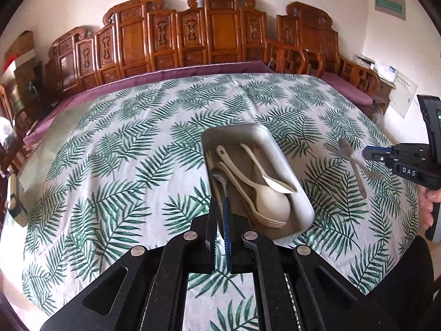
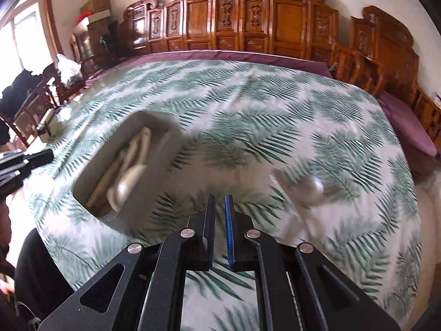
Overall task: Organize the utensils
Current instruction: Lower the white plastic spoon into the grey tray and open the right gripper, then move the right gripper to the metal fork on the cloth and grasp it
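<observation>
A grey tray lies on the leaf-print cloth and holds a beige spoon, a beige fork and a beige knife. My left gripper hangs over the tray's near left corner. It looks shut on the end of a dark metal utensil that reaches into the tray's left slot. Two steel spoons lie on the cloth right of the tray, blurred. My right gripper is shut with nothing between its fingers. The tray is to its left and a steel spoon to its right.
The palm-leaf tablecloth covers a round table that drops away at its edges. Carved wooden bench backs with purple cushions line the far side. A person's hand holds the right gripper's handle. Boxes and chairs crowd the left side.
</observation>
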Available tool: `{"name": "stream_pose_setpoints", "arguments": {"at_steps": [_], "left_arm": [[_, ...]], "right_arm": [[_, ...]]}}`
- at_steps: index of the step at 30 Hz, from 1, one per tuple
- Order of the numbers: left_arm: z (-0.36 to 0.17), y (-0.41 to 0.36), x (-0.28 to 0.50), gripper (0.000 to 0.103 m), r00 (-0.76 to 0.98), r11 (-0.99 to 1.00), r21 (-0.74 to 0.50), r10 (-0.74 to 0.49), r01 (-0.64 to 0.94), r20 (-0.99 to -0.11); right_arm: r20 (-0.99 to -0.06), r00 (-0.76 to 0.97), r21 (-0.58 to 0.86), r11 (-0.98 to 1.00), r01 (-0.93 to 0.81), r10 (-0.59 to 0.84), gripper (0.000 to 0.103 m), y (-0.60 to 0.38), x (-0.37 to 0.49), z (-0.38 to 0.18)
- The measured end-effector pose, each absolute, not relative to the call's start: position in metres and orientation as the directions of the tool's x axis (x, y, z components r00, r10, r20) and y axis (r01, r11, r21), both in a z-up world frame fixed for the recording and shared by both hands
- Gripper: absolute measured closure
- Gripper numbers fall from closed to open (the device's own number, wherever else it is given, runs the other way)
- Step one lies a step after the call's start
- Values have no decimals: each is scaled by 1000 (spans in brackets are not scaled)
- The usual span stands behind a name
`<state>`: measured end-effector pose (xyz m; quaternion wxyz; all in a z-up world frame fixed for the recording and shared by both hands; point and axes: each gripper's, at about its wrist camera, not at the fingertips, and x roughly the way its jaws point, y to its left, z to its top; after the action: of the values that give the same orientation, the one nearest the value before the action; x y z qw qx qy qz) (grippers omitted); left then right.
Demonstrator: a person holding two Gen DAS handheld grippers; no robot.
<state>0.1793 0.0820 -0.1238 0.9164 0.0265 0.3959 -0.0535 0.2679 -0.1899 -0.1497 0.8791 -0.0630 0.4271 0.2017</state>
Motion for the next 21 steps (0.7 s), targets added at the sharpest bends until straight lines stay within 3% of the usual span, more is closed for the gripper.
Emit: {"name": "stream_pose_setpoints", "arguments": {"at_steps": [2,6,8,13,17,21], "left_arm": [[-124,76,179,85,679,992,6,-84,129,-730],[-123,62,178,75,679,989,3,-101,150,-727],[-122,54,180,59,680,987,-3,-112,159,-724],[-120,36,183,34,684,983,-24,-143,181,-715],[-125,20,186,28,679,980,-38,-163,195,-716],[-129,9,187,28,667,977,-55,-180,205,-723]], "right_arm": [[-783,559,40,919,-393,274,94,-209,265,-154],[-794,561,23,934,-356,233,94,-240,264,-164],[-802,556,20,941,-338,217,94,-255,266,-169],[-822,531,32,947,-320,207,82,-274,274,-185],[-840,507,19,943,-331,195,82,-273,285,-202],[-857,481,14,942,-336,185,82,-269,302,-215]]}}
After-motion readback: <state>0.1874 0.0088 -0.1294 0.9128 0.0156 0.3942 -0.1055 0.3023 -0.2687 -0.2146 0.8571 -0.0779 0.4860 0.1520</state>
